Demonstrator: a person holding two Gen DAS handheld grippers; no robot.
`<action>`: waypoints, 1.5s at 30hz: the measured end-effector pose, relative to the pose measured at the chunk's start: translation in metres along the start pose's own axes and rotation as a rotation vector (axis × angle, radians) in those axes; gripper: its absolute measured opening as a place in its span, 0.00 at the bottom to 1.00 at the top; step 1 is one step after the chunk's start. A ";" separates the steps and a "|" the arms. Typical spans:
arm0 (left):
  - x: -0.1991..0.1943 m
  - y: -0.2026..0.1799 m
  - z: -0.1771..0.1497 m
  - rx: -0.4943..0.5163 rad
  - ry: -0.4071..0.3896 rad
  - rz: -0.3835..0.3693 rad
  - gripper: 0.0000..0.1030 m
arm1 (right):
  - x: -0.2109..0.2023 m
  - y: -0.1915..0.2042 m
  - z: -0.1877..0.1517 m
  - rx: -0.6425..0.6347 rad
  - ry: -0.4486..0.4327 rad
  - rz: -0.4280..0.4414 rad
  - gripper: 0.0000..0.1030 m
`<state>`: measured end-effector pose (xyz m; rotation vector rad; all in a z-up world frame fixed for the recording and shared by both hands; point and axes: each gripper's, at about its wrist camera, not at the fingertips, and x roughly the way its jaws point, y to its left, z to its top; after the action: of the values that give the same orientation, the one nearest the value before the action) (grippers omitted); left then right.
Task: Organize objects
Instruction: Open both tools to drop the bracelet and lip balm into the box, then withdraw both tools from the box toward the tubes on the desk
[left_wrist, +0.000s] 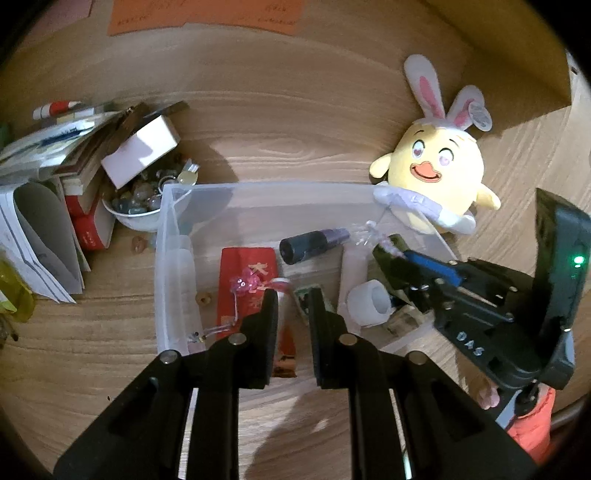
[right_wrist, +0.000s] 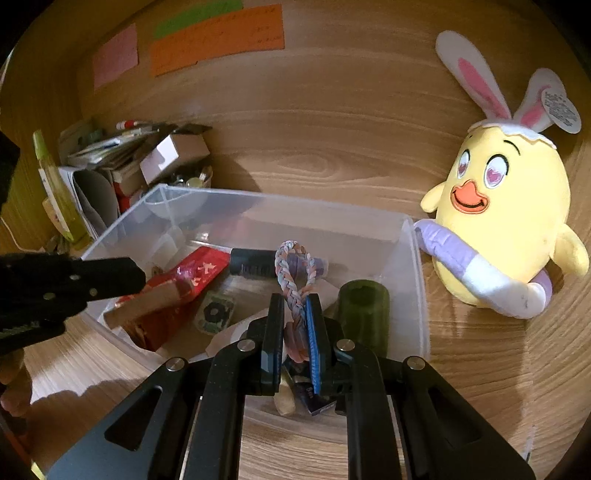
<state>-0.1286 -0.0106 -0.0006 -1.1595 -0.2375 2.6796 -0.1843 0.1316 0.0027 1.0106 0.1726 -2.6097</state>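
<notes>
Right gripper (right_wrist: 295, 314) clamps braided loop (right_wrist: 291, 273) | loop's lower end hidden

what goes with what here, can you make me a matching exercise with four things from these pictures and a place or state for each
Things
1. braided band
2. plush chick
3. red packet
4. white box

Places or states
A. on the pile of books at the left, over a bowl of stones
B. lying flat on the floor of the clear bin
C. clamped in the right gripper above the bin
D. outside the bin, against its far right corner

Right pairs: 1-C, 2-D, 3-B, 4-A
</notes>
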 end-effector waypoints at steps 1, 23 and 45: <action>-0.002 -0.001 0.000 0.002 -0.007 0.000 0.14 | 0.001 0.001 0.000 -0.002 0.002 -0.002 0.10; -0.065 -0.018 -0.007 0.053 -0.132 0.039 0.56 | -0.042 0.020 0.001 -0.059 -0.080 -0.021 0.64; -0.099 -0.016 -0.058 0.064 -0.131 0.101 0.90 | -0.116 0.033 -0.047 -0.084 -0.136 -0.008 0.97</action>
<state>-0.0181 -0.0172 0.0335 -1.0049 -0.1157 2.8331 -0.0633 0.1423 0.0462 0.8031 0.2506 -2.6434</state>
